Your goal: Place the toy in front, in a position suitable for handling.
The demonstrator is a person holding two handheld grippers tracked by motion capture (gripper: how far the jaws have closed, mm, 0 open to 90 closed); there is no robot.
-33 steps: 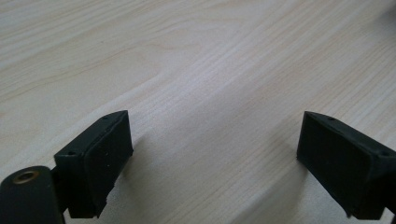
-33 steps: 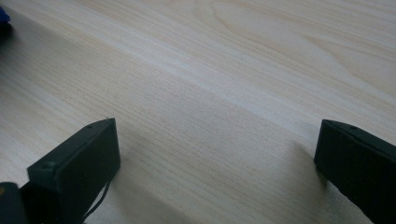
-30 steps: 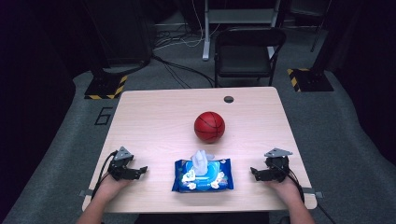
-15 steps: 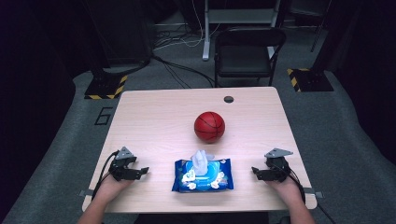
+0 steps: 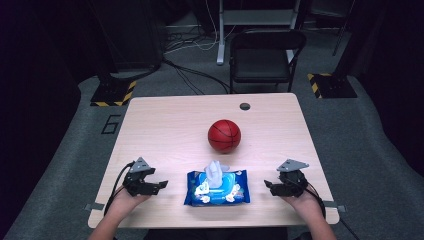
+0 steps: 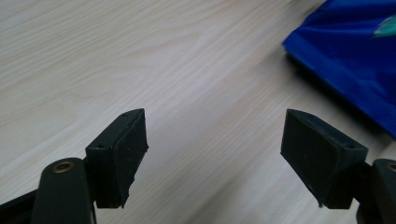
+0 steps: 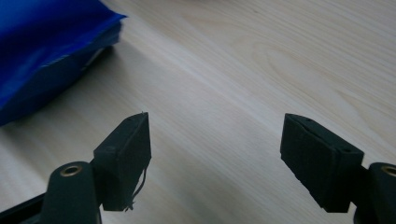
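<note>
Both hands have barely shifted; right gripper (image 5: 272, 188) has just been closing, yet both stand apart, empty. Left gripper (image 5: 159, 186) seems equally near the blue plastic wet-wipe pack (image 5: 218, 187) lying crosswise between them.

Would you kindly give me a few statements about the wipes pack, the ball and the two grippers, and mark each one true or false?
1. The blue wipes pack lies on the table between the left gripper and the right gripper. True.
2. The red ball rests on top of the pack. False: it sits on the table beyond the pack, apart from it.
3. A white wipe sticks up out of the pack. True.
4. The left gripper is clamped on the pack. False: its jaws stand apart with only bare table between them.
5. The right gripper holds the ball. False: nothing is between its jaws.
</note>
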